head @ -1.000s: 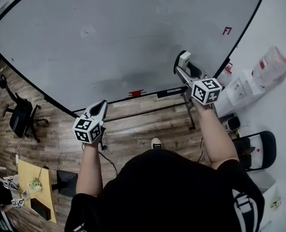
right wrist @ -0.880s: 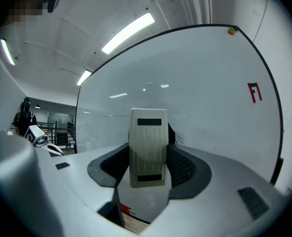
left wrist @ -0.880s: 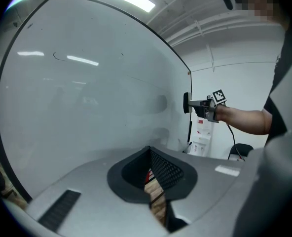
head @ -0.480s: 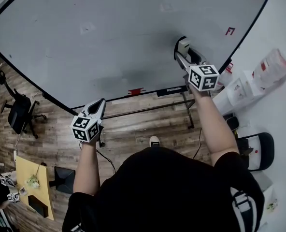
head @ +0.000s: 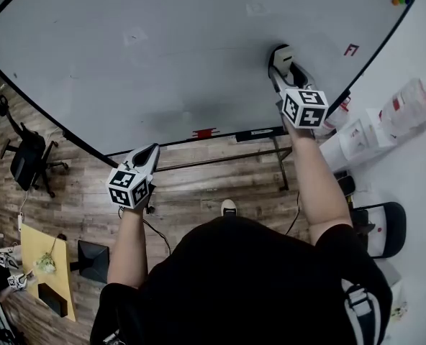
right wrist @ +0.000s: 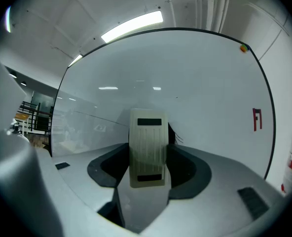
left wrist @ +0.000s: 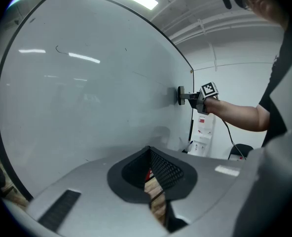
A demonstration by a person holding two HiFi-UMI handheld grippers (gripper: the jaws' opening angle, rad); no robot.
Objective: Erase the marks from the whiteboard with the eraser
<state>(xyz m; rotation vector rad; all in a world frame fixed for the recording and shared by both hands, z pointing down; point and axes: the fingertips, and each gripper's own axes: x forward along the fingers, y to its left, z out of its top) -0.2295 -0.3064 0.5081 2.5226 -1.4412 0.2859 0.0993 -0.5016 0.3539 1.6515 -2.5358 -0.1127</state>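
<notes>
Whiteboard (head: pixel 162 49), eraser (right wrist: pixel 147 147) flat against it, tight in right hand-held gripper (head: pixel 281 62); left hand-held gripper (head: pixel 147 154) closed, empty.

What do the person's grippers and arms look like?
Both the left gripper and the right gripper have smooth grey bodies tapering to black-lined jaws, each carrying a white cube with black square markers. A thin black cable hangs from the right one. The person wears a black short-sleeved shirt; forearms are bare.
</notes>
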